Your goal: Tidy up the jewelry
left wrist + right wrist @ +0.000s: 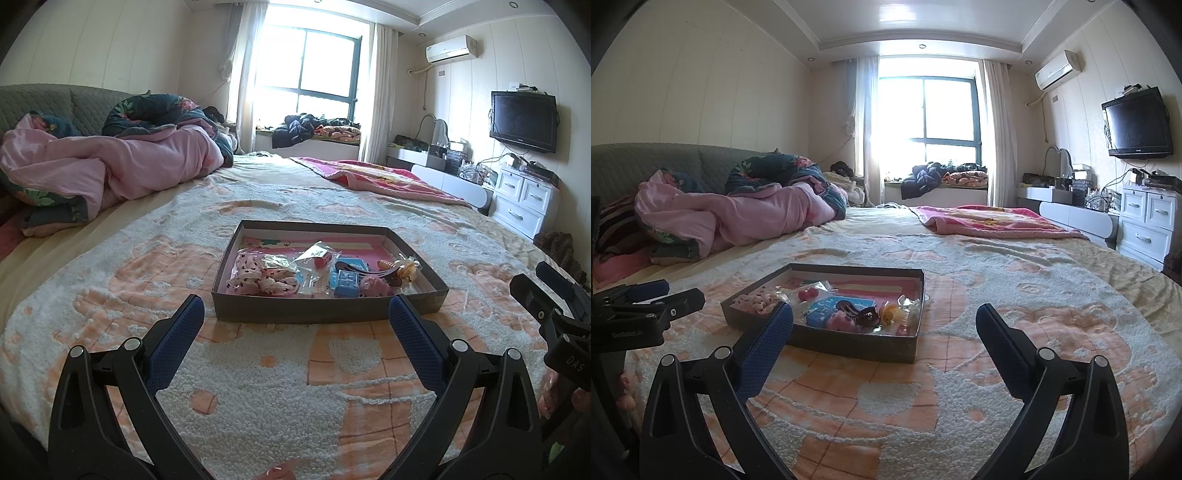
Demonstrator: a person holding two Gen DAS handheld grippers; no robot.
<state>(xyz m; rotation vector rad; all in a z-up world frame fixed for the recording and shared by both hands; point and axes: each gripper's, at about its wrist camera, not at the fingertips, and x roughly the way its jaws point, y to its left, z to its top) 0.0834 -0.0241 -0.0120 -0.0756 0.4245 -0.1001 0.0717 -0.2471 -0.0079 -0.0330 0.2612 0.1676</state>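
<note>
The shallow cardboard box (328, 308) of jewelry and hair pieces sits on the bed (258, 369), straight ahead of the left gripper (295, 314) and just beyond its jaws; for the right gripper (884, 321) it lies ahead and to the left of the jaws. Both pairs of jaws stand wide apart, holding nothing. The box's long axis runs across the left wrist view, its near wall facing those jaws.

Likely trouble: the pieces are heaped together, clear bags (314, 258) over the polka-dot scrunchies (258, 278), blue case (347, 282) and dark hair clip (858, 314), so a pinch could drag a neighbour out. The soft blanket could also let the light box slide or tip.
</note>
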